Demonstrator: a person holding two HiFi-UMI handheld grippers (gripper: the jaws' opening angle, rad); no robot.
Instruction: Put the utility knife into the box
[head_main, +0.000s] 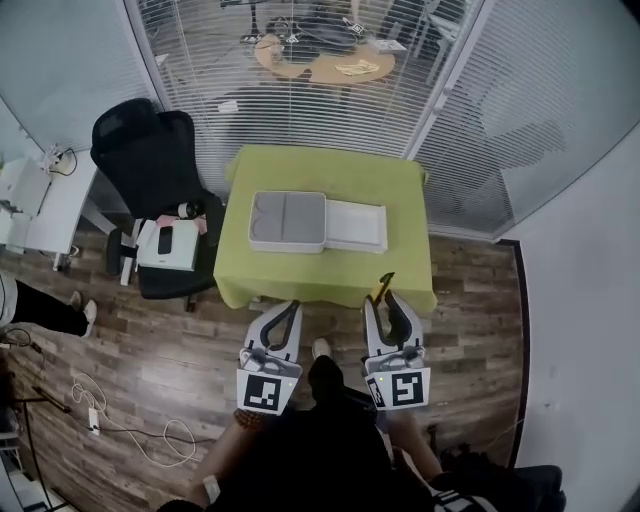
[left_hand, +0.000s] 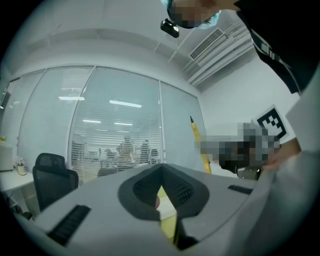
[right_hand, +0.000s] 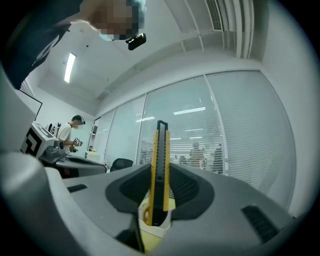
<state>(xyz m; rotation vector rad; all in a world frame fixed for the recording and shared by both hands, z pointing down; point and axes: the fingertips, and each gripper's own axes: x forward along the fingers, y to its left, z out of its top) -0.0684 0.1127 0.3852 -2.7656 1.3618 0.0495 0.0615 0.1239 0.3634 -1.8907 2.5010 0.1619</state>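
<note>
We have the utility knife (right_hand: 160, 170) clamped between the jaws of the right gripper (head_main: 386, 312). The right gripper view shows the pads pressing on both flat sides of its yellow and black body. The knife stands upright in the grip. Its lower end with the yellow loop sits deep between the pads, and its black tip reaches well past the jaw tips. From the head view, that tip points toward the table (head_main: 330, 170) draped in a yellow-green cloth and sits just over the cloth's near edge.

Our left gripper (head_main: 290, 308) is beside the right one, also short of the table. Its jaws are closed tip to tip, with nothing between the pads.

The box (head_main: 287, 243) lies near the middle of the table, well apart from the knife. It is a shallow white tray, open on top. Its inside shows plain grey lining, with a faint line dividing it into two halves. We cannot make out any item lying in it. A flat white lid (head_main: 357, 225) lies touching its right side.

Left of the table stands a black office chair (head_main: 150, 150). A small white carton (head_main: 175, 258) rests on its seat with a dark flat object (head_main: 165, 240) on top, too small to identify.
</note>
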